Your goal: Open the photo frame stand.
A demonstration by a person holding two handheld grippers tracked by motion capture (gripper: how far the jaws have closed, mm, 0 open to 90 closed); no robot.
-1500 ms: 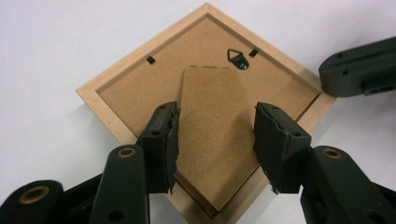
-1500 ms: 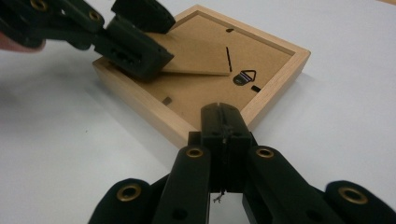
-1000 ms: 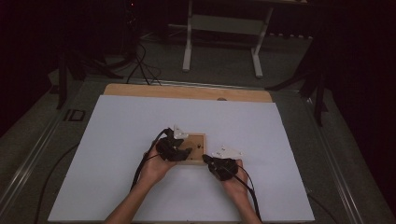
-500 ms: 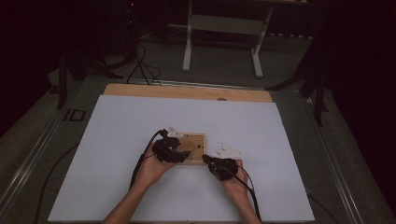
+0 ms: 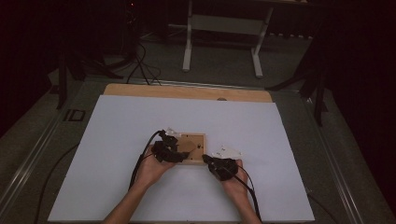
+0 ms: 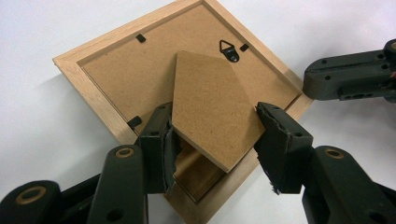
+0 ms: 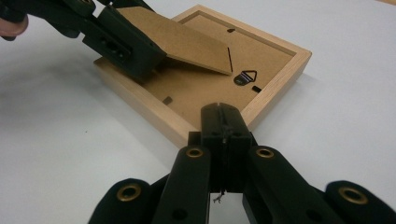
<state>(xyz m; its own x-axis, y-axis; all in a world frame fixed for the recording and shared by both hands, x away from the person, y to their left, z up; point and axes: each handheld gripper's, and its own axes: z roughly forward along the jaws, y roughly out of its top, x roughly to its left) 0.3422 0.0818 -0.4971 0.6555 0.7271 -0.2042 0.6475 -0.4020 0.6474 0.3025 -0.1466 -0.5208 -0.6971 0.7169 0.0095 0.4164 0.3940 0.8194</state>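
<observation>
Shifted since the earlier frame: left gripper (image 6: pixel 212 140), slightly toward the left edge of the picture frame (image 5: pixel 195 148); its jaws have just been closing, and both pads now press the edges of the stand flap (image 6: pixel 212 109). Flap: raised at an angle off the frame's back. Frame: face down, mid-table on white sheet (image 5: pixel 140 121). Right gripper (image 7: pixel 223 122): jaws together, tips touching the frame's corner.

A dim room: grey floor (image 5: pixel 224 56), white metal stand (image 5: pixel 224 28) behind.
</observation>
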